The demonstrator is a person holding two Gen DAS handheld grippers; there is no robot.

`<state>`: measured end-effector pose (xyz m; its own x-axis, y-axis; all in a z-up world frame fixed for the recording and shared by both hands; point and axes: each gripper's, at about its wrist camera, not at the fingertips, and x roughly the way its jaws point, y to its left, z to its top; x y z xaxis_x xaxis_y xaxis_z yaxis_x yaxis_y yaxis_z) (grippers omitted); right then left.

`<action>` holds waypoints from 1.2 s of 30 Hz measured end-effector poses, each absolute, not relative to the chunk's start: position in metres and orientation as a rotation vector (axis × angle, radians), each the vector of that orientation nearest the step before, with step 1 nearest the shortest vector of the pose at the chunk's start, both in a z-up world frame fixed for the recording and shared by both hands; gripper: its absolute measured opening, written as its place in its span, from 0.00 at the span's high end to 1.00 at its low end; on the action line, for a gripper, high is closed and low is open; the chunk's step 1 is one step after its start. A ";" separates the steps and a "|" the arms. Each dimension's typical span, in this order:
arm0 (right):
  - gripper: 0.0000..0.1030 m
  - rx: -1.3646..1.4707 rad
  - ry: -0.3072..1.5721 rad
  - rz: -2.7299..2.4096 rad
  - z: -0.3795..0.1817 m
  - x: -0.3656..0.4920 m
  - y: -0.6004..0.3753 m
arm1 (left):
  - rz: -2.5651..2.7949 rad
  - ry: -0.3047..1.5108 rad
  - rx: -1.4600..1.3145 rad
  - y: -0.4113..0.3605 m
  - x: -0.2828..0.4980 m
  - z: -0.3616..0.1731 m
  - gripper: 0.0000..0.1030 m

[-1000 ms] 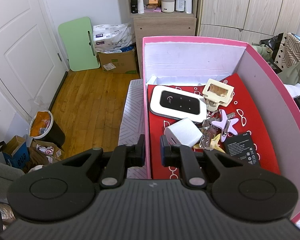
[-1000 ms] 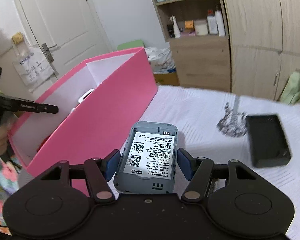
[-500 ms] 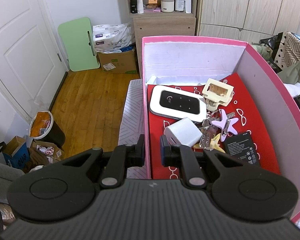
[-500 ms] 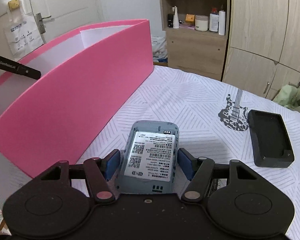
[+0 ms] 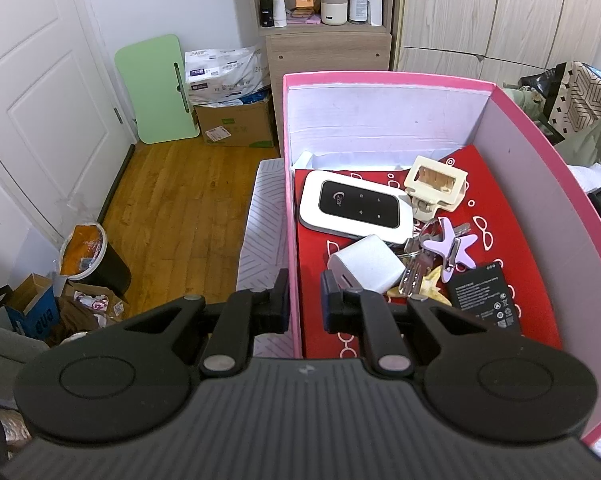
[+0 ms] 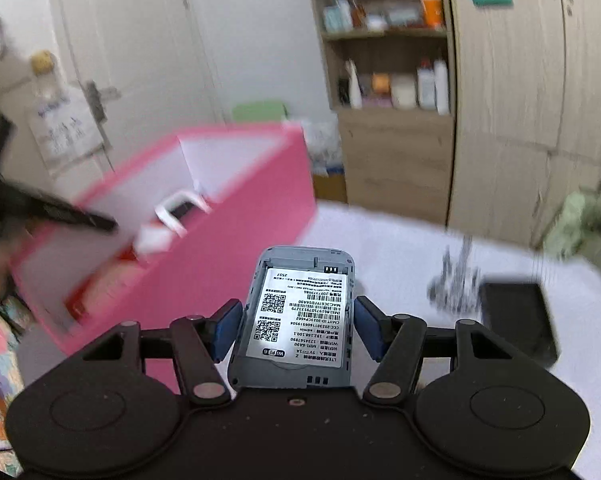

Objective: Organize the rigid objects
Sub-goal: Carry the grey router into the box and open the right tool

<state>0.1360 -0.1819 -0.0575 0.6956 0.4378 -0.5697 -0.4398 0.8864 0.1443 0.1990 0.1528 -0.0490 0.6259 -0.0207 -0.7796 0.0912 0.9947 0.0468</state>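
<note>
The left gripper (image 5: 304,298) pinches the near wall of the pink box (image 5: 292,208), one finger inside, one outside. Just ahead of it inside the box lie a white charger (image 5: 366,264), a white router (image 5: 356,210), keys (image 5: 414,268), a purple star clip (image 5: 452,246) and a black battery (image 5: 484,294). The right gripper (image 6: 296,326) clamps a grey router shell (image 6: 300,316), label up, its jaws having just tightened a touch; the box sits ahead to its left, a black case (image 6: 516,320) to its right on the white bedsheet (image 6: 400,248).
</note>
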 end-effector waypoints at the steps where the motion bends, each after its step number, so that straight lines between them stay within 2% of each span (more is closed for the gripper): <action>1: 0.36 -0.005 0.615 0.511 -0.046 0.135 -0.181 | -0.064 0.892 0.084 0.153 0.199 -0.049 0.88; 5: 0.36 0.001 0.601 0.660 -0.007 0.141 -0.160 | -0.065 0.892 0.077 0.154 0.198 -0.049 0.88; 9: 0.35 0.021 0.716 0.803 0.002 0.167 -0.113 | -0.065 0.892 0.070 0.155 0.198 -0.049 0.88; 19: 0.36 -0.154 1.018 0.828 -0.044 0.214 -0.011 | -0.067 0.885 0.066 0.157 0.196 -0.048 0.88; 25: 0.35 -0.056 1.136 0.901 -0.061 0.222 -0.002 | -0.070 0.884 0.079 0.156 0.196 -0.048 0.88; 29: 0.34 0.018 1.115 0.943 -0.055 0.219 -0.013 | -0.070 0.884 0.088 0.155 0.197 -0.047 0.88; 36: 0.34 0.020 0.928 0.914 -0.019 0.189 -0.071 | -0.067 0.883 0.094 0.154 0.197 -0.047 0.88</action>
<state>0.1888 -0.0709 -0.0191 0.2651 0.6844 -0.6792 -0.6687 0.6380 0.3819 0.1969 0.1542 -0.0475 0.6335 -0.0194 -0.7735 0.0973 0.9937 0.0548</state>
